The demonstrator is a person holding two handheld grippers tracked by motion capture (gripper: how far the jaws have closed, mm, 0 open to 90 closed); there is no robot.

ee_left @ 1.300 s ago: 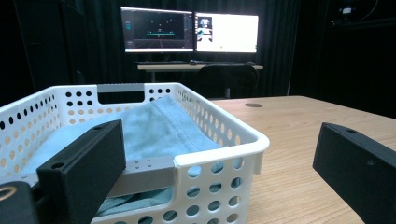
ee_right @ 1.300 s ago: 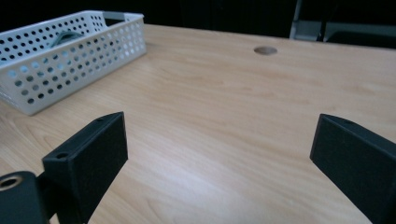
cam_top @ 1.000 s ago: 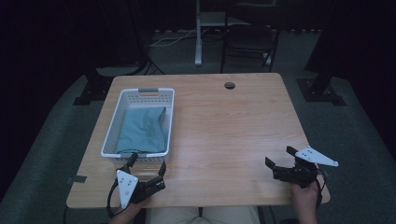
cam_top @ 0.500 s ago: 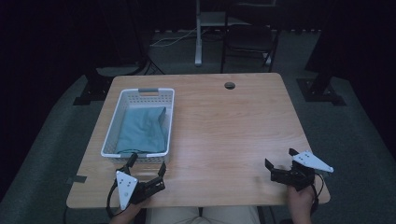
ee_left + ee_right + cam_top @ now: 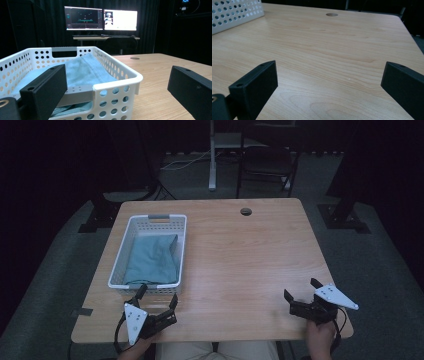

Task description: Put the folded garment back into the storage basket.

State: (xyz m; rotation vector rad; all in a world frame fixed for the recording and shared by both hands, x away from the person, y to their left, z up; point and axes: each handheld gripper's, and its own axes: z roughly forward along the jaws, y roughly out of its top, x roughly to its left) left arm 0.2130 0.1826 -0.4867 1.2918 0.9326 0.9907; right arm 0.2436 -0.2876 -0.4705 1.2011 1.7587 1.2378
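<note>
A: L gripper point(image 5: 156, 300) — state? Where was it?

B: Sat at near-left table corner, jaws spread wide, nothing held. Basket point(image 5: 116, 270) just ahead of tips, short wall almost touching. From left gripper view, left jaw stood in front of basket wall point(image 5: 117, 86), right jaw out over bare wood.

A: And the cloth?

B: Blue-grey, folded, lay flat inside basket point(image 5: 152, 259), beyond that near wall; piled slightly higher toward basket's far end point(image 5: 87, 68). Not touched yet.

A: R gripper?

B: Also wide open, empty point(image 5: 301, 296), near-right corner, well apart from basket. Bare tabletop between and ahead of its jaws point(image 5: 329, 72); basket corner far off to its front-left point(image 5: 234, 15).

A: Tips for the reach?

B: Prob. best: lift L tips over rim first, no dragging through wall holes. Come down on cloth's near fold, pinch several layers tog., else likely to unfold on lift. Basket is light plastic, could slide if bumped; R gripper could steady rim, if needed.

A: Surface, room?

B: Light wood-grain table point(image 5: 250, 265), smooth, round cable hole at far edge point(image 5: 245, 211). Dark room, black drapes; two lit monitors on desk far ahead of L gripper point(image 5: 100, 18), chair point(image 5: 267, 162) beyond table.
</note>
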